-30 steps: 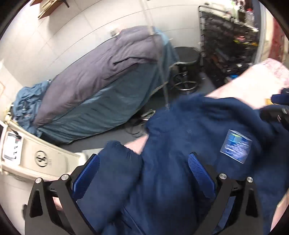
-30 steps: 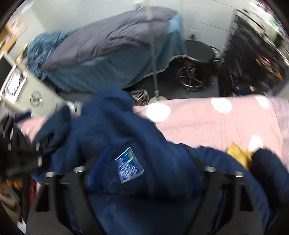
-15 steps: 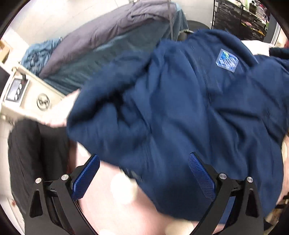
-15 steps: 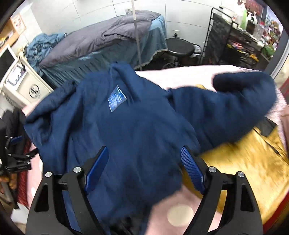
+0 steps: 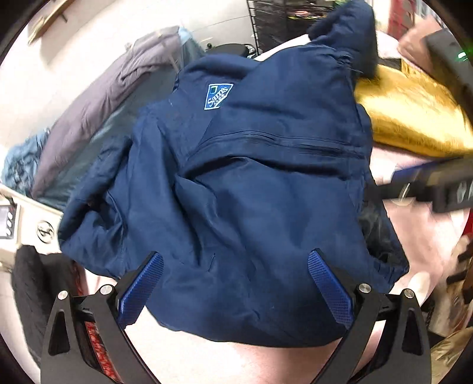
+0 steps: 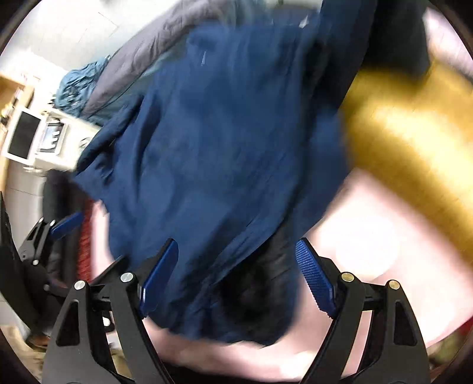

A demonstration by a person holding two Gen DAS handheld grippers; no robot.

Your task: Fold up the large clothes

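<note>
A navy blue jacket [image 5: 236, 192] with a light blue logo patch [image 5: 217, 96] lies spread on the pink bed cover [image 5: 183, 354]. One sleeve trails off to the far right. My left gripper [image 5: 236, 274] hangs over the near hem, open wide, and the cloth passes under the gap untouched by the pads. The right wrist view is blurred. There the jacket [image 6: 221, 133] fills the middle, and my right gripper [image 6: 236, 271] stands open over its near edge with a dark fold under it. The right gripper [image 5: 396, 183] reaches in beside the jacket's right edge.
A gold cloth [image 5: 414, 118] lies on the bed right of the jacket. Beyond the bed are a couch draped in grey and teal [image 5: 103, 103], a white machine [image 5: 29, 230] and a black wire rack [image 5: 280, 17]. A black garment [image 5: 26, 280] hangs at the left edge.
Both grippers have drawn back from deep in the jacket toward its near hem. The jacket has dropped out flat with the patch side up, and a sleeve has swung to the far right.
</note>
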